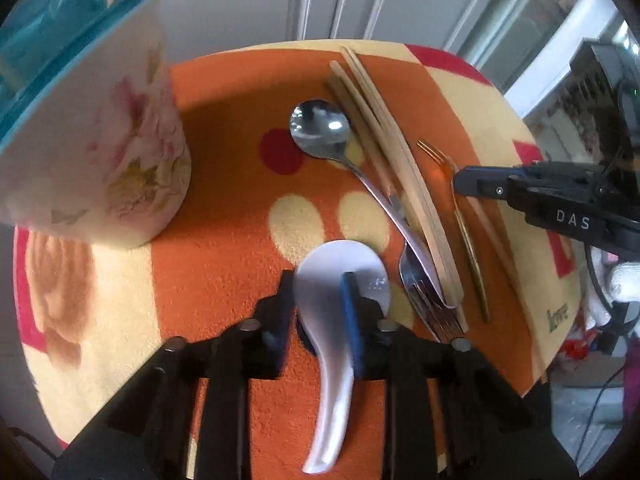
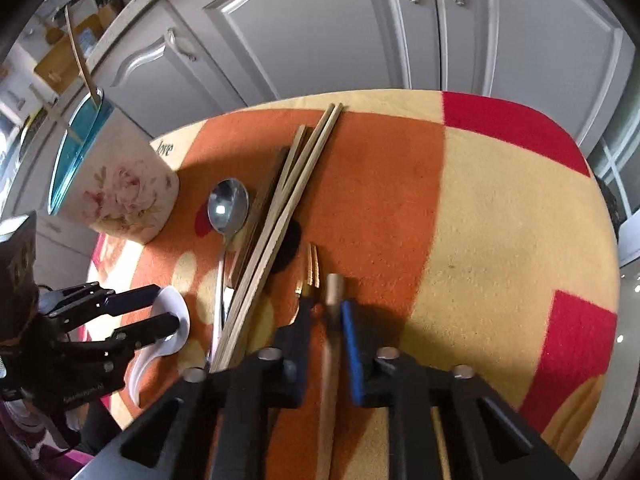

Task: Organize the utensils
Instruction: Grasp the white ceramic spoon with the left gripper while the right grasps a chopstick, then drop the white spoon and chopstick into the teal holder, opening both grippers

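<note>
While the left tool [image 1: 320, 292] pinches the white spoon [image 1: 340, 276], only the right-wrist view shows the right tool [image 2: 326, 316] clamping a chopstick [image 2: 332, 344].

Grey panelled cabinet doors [image 2: 320, 28] behind; window [image 2: 616, 168] perhaps right.

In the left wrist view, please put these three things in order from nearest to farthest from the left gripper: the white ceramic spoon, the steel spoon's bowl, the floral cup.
1. White ceramic spoon: between the fingers of the left gripper.
2. Steel spoon's bowl: ahead, slightly right, lying on the cloth.
3. Floral cup: far left, standing upright.
</note>
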The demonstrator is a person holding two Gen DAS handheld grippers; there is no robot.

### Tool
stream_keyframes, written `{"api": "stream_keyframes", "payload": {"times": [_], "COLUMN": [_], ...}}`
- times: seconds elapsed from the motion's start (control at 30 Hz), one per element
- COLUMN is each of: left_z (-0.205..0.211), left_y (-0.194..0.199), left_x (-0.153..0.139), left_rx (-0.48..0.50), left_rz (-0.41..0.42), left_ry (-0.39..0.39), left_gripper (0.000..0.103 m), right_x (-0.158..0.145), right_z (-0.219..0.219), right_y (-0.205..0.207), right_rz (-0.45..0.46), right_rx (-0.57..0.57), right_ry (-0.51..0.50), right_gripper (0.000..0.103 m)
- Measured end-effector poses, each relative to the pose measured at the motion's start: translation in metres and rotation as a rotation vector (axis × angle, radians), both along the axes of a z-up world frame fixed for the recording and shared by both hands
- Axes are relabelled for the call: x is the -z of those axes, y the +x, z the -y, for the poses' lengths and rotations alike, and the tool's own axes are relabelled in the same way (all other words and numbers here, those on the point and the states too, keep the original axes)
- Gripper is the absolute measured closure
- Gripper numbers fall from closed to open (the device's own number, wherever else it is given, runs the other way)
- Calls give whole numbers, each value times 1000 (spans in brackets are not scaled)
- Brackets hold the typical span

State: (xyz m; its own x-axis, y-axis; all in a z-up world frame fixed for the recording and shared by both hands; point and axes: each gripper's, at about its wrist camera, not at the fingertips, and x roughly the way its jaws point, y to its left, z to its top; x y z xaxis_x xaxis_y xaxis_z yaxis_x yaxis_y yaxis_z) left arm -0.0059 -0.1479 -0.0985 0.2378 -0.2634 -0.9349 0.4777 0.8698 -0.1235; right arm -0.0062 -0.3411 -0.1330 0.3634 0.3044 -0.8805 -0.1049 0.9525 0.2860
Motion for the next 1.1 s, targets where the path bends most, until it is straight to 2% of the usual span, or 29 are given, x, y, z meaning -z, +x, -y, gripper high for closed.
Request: {"api": "stream_keyframes", "payload": {"times": [0.17, 0.3, 0.4, 0.8, 0.93, 1.1], "left_z": [-21, -29, -38, -83, -111, -136], "left_y": [5, -4, -13, -26, -10, 22], "left_x": [-15, -32, -47, -146, -190, -222], "left_rx": [-45, -45, -53, -119, -195, -299], "left_rz": [-70, -36, -33, 166, 273, 361], "left_ry": [-110, -124, -171, -306, -356, -400], "left_gripper": [101, 102, 102, 102, 102, 102], "right_x": [-5, -26, -46, -141, -176, -230], "right_z": [6, 12, 15, -2, -18, -42], "right_y": [-10, -24, -36, -71, -71, -58], "right_rz": [20, 63, 100, 303, 375, 478], "right_rx": [24, 20, 21, -32, -71, -118], "right_ry": [39, 72, 84, 123, 149, 163], "right_gripper": [95, 96, 96, 96, 96, 96]}}
